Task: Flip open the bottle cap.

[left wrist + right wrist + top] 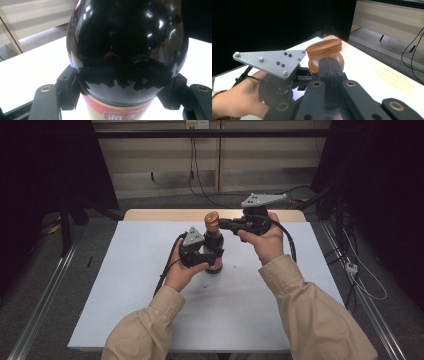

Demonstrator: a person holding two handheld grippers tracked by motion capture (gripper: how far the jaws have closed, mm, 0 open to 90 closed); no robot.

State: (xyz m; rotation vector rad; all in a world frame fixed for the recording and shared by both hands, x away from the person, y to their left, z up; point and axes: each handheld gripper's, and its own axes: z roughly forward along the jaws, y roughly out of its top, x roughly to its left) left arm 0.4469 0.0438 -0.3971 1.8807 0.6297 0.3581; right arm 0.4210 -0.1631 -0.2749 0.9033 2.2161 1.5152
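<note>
A dark glass bottle (pixel 215 251) with a brown ribbed cap (pixel 212 219) stands upright on the white table (pixel 125 285). My left gripper (pixel 212 257) is shut on the bottle's lower body, just above its red and yellow label. Up close, the bottle (pixel 125 37) sits between the two black fingers (pixel 66 87). My right gripper (pixel 223 223) comes in level from the right, its jaws shut together. Their tips (pixel 329 62) rest against the pale ring just under the cap (pixel 325 48), with nothing between them. Behind them is the left gripper's grey plate (pixel 272 61).
A strip of bare wood (pixel 165 214) edges the table at the back. Black cables (pixel 167 270) trail from both grippers across the white top. Metal rails (pixel 45 295) run along both sides of the table, and loose cables lie on the floor at the right (pixel 365 285).
</note>
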